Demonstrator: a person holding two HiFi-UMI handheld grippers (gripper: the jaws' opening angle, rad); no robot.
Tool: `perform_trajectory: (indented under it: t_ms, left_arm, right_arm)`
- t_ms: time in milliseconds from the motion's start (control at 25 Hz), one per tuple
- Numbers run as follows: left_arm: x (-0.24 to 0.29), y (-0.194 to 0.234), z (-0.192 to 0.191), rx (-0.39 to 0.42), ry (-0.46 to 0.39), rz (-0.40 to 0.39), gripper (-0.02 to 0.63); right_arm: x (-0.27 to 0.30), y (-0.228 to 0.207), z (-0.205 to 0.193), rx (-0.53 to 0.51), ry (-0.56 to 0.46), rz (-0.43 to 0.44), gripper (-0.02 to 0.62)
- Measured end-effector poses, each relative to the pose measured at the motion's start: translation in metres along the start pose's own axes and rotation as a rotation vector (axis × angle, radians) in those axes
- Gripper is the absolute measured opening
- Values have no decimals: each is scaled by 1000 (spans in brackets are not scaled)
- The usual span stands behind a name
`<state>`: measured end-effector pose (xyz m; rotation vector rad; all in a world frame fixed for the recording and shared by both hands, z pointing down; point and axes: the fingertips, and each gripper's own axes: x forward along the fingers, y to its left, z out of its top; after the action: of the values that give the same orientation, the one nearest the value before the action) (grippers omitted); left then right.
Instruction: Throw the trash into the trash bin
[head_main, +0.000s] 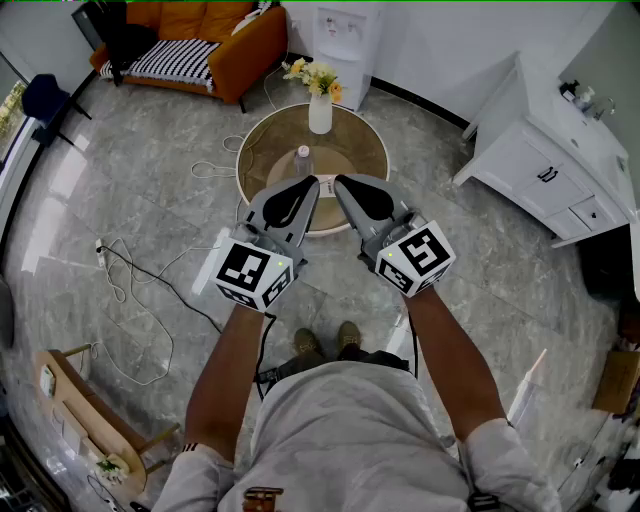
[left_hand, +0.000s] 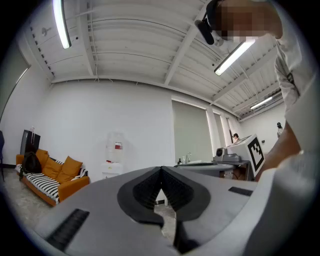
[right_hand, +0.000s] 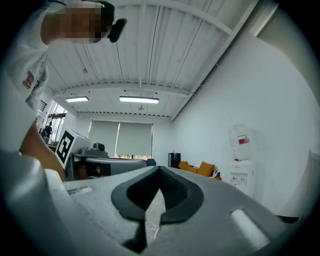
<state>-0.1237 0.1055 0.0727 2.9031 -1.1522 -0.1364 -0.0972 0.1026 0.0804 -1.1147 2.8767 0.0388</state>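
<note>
Left gripper (head_main: 308, 186) and right gripper (head_main: 344, 184), jaws together, empty; 1 white vase (head_main: 320, 113) of flowers (head_main: 316, 78) on round table (head_main: 258, 140)

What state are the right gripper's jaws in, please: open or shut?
Shut. The right gripper shows its jaw tips touching, with nothing held between them.

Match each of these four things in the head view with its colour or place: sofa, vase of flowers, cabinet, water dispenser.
Things:
1. sofa
2. vase of flowers
3. cabinet
4. water dispenser

Descriptions:
A. white, with drawers, at the right side of the view
B. against the wall at top centre, just beyond the table
C. orange, at the top left
D. standing on the round table

Pairs: 1-C; 2-D; 3-A; 4-B
</note>
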Motion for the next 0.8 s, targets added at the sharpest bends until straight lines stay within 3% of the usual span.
perform_trajectory:
  t_ms: [800]
  left_arm:
    - [-34,50,-26,-3,-6,5,0]
  right_arm:
    - [44,28,-24,-20,29,-42,0]
